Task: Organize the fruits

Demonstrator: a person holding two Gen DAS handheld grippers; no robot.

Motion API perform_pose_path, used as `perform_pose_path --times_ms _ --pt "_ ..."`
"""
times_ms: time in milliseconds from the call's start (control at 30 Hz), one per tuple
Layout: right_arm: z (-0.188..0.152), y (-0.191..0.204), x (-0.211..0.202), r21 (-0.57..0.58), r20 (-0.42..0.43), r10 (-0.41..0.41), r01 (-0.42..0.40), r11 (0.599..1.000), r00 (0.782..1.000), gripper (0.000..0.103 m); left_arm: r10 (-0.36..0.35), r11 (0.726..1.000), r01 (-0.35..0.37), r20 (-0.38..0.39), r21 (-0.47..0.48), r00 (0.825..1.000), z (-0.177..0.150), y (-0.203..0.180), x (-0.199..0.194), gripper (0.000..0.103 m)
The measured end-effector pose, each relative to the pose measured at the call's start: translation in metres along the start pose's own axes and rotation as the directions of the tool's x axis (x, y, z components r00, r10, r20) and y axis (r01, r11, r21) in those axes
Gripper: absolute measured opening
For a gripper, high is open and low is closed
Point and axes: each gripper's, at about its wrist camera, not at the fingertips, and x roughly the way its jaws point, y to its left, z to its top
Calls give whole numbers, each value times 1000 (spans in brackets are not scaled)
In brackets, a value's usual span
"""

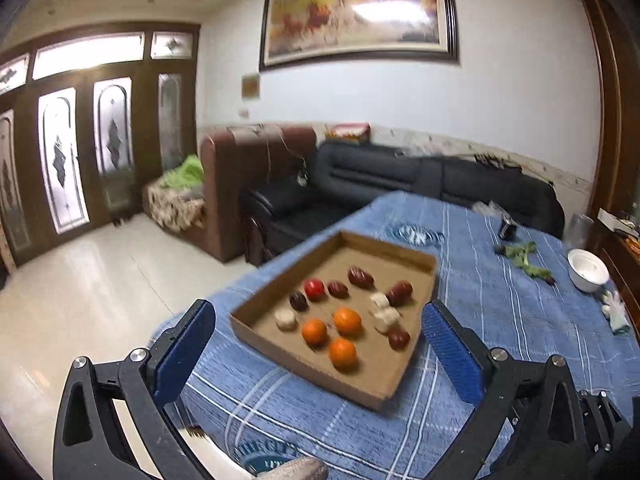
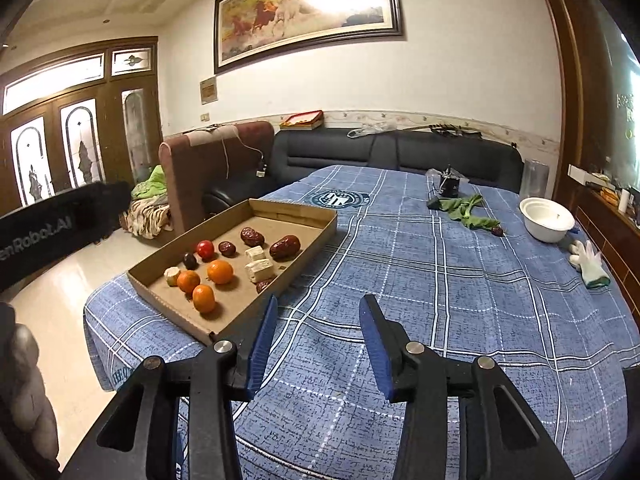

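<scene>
Blue plaid cloth covers the desk point(image 2: 440, 280). Cardboard tray point(image 2: 304, 216) at 10 o'clock holds oranges point(image 2: 220, 272), dates point(image 2: 285, 247), tomato point(image 2: 205, 249). Left gripper point(image 1: 320, 336) fingers released wide; right gripper point(image 2: 316, 320) fingers released, empty.

Left wrist fisheye looking forward and slightly down between its tool's fingers point(image 1: 318, 334), cardboard tray point(image 1: 404, 374) near at 12 o'clock, right wrist fisheye angled likewise, same tray point(image 2: 308, 245) at 10 o'clock, blue-clothed worktop point(image 2: 460, 300), sofa point(image 2: 400, 150) and painting point(image 2: 308, 12) shared.
</scene>
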Motion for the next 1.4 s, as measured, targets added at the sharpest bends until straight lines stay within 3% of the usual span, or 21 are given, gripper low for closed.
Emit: perform_pose_path --times_ms 533,1100,1400 --pt "-9 16 9 -55 -41 36 -38 998 999 50 -34 999 34 -118 -3 992 -14 -2 25 103" --pt "-13 17 27 -45 -113 25 -30 999 993 51 -56 998 53 -171 -23 984 -20 2 37 103" --pt "-13 20 27 -56 -111 20 -26 998 994 51 -58 998 53 -191 -28 980 -26 7 42 103"
